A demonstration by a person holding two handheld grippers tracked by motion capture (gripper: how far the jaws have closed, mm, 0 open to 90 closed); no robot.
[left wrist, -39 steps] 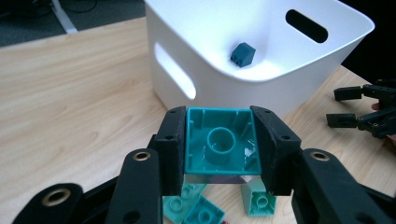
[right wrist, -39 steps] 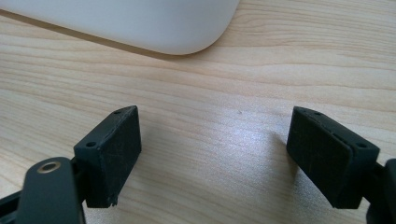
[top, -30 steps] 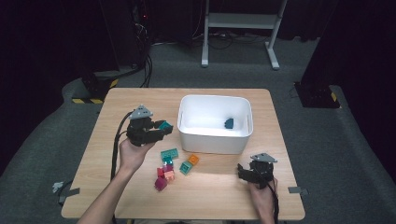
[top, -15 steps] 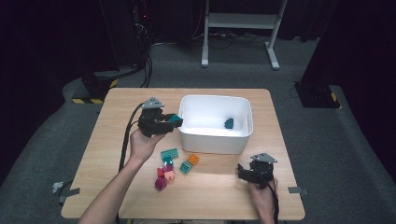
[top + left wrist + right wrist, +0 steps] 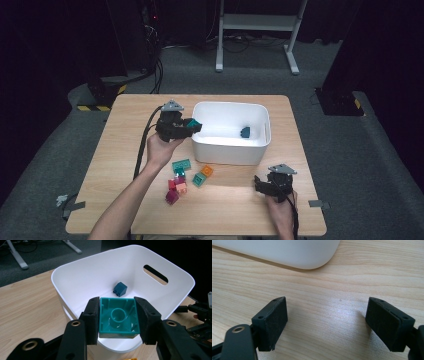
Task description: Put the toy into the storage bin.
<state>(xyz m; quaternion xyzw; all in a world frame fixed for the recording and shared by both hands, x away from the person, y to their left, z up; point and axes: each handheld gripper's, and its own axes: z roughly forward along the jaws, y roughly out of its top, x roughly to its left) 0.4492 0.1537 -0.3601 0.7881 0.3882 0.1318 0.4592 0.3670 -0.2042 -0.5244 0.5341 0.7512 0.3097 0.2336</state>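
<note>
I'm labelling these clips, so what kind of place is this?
Probably a lab or recording studio: a lone wooden table on grey carpet, dark surroundings, cables and an equipment stand behind.

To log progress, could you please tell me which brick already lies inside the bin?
The dark blue brick, alone on the bin floor; the teal brick is clamped in the left tool.

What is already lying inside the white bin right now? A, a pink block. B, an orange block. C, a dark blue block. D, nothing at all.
C: a dark blue block lies on the floor of the white bin, while the left gripper holds a teal block at the rim, and the orange and pink ones lie out on the table.
</note>
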